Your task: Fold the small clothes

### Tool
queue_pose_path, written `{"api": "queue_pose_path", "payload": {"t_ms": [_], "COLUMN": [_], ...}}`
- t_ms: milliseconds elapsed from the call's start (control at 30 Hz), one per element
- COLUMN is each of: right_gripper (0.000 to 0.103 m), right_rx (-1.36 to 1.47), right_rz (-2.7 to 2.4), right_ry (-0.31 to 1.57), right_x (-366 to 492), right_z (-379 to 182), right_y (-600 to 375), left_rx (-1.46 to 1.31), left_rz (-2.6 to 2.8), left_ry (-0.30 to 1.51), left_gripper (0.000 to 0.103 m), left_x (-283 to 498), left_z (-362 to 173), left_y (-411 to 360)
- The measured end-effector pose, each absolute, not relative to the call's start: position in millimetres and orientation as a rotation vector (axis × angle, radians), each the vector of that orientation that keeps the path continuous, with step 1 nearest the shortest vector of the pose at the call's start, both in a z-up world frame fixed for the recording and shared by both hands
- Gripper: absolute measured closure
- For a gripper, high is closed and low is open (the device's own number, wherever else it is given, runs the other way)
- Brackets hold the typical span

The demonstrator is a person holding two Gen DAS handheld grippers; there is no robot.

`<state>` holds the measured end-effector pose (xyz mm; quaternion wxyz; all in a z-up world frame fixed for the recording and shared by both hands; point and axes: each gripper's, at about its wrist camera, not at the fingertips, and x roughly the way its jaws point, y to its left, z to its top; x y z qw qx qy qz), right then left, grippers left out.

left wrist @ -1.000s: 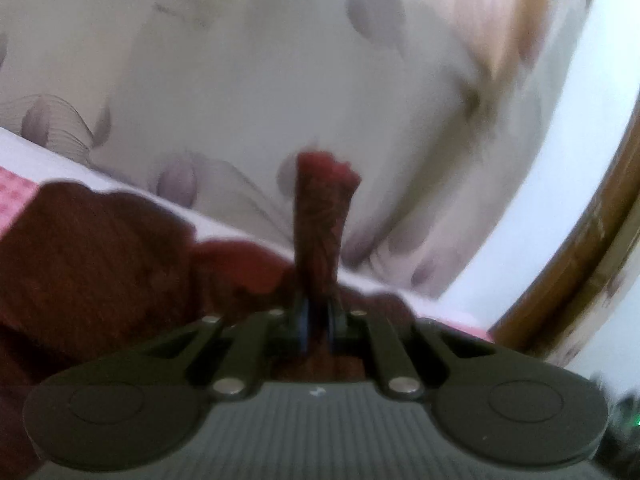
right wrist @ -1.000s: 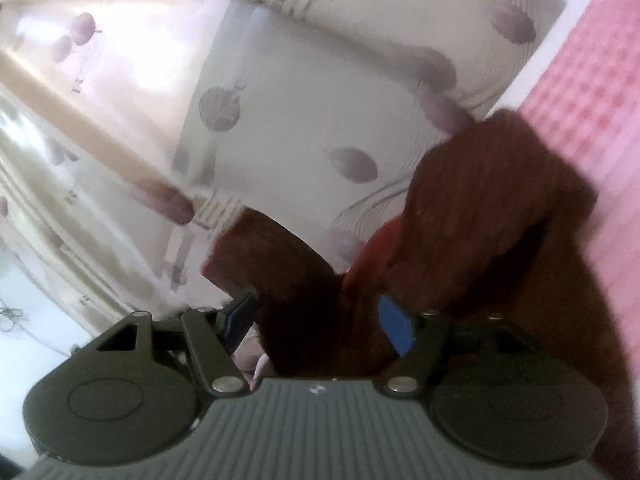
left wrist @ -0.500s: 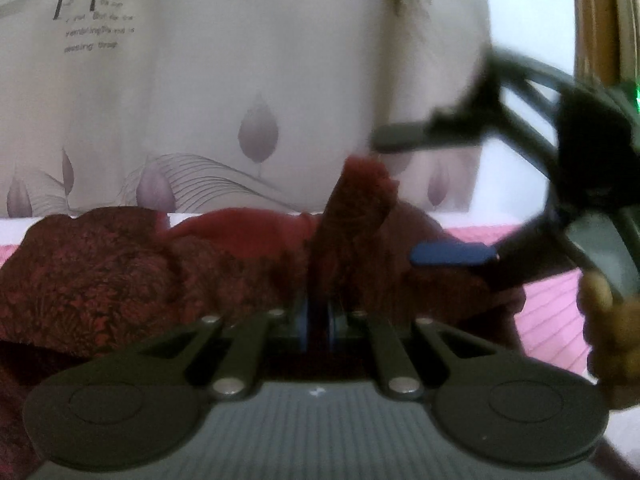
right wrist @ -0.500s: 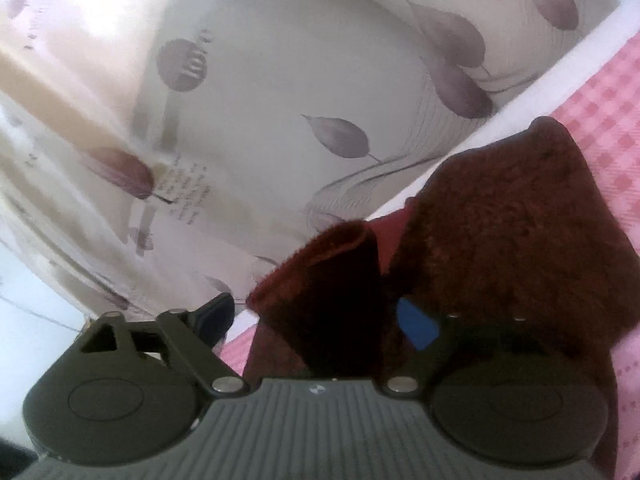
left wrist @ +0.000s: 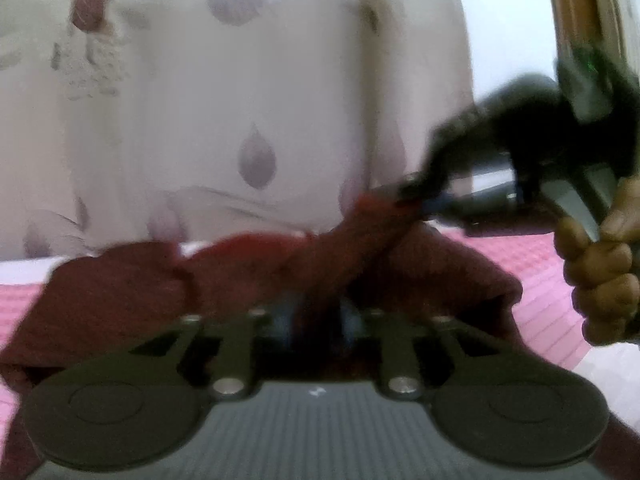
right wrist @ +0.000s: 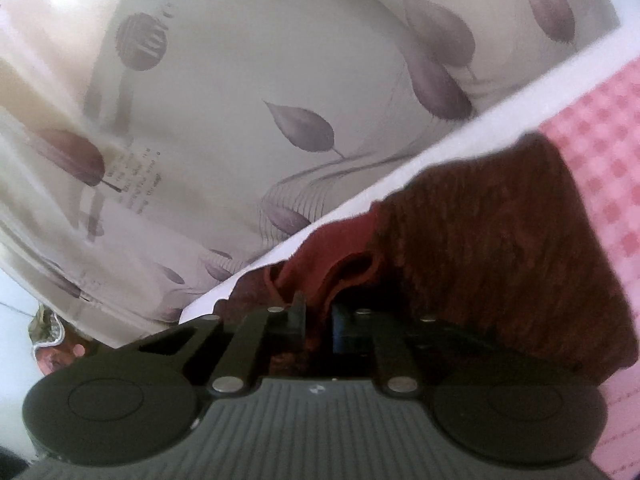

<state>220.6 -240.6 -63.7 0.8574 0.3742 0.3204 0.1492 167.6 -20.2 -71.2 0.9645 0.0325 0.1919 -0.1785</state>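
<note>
Left wrist view: a pink checked sheet (left wrist: 532, 276) covers the surface, edged with a white band, and a pale curtain (left wrist: 256, 112) printed with purple leaves hangs behind it. A wooden frame (left wrist: 576, 4) stands at the upper right. The dark red garment (left wrist: 120, 296) lies bunched on the sheet, straight ahead of both grippers.

The whole left view is smeared by motion. The left gripper (left wrist: 316, 320) has its jaws opening, with a strip of the garment running between them; whether the pads press it cannot be told. The right gripper (left wrist: 416, 196) shows at the right, its tips clamped on a raised corner of the cloth, with the person's right hand (left wrist: 600, 280) cut off by the edge.

In the right wrist view the right gripper (right wrist: 318, 320) has its jaws closing on a fold of the garment (right wrist: 500, 248).

Half a second ago the left jaws were clenched on an upright strip of cloth, and the right jaws stood wide around it.
</note>
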Motion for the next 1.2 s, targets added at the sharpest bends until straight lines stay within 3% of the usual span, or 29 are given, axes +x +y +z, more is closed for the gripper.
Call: {"api": "queue_pose_path", "payload": {"t_ms": [100, 233, 400, 733, 833, 1000, 1200], "right_gripper": [0.086, 0.087, 0.087, 0.086, 0.081, 0.069, 0.069], "right_rx": [0.771, 0.742, 0.763, 0.853, 0.887, 0.969, 0.835], "right_rz": [0.347, 0.370, 0.343, 0.236, 0.237, 0.191, 0.198], "right_ry": [0.577, 0.443, 0.398, 0.513, 0.561, 0.493, 0.408], "right_x": [213, 201, 195, 187, 188, 167, 149], "right_z": [-44, -20, -33, -122, -138, -139, -113], "right_y": [-254, -281, -319, -356, -360, -373, -357], "left_rx": [-0.013, -0.086, -0.126, -0.187, -0.208, -0.295, -0.323], "left_rz": [-0.302, -0.179, -0.103, -0.013, 0.015, 0.049, 0.059], "left_ry": [0.303, 0.168, 0.253, 0.360, 0.389, 0.413, 0.411], "left_gripper": [0.019, 0.003, 0.003, 0.003, 0.003, 0.003, 0.003], "left_x": [148, 132, 155, 168, 171, 173, 173], "left_z": [-55, -49, -67, -97, -99, -105, -107], "left_y": [6, 46, 76, 100, 104, 119, 121]}}
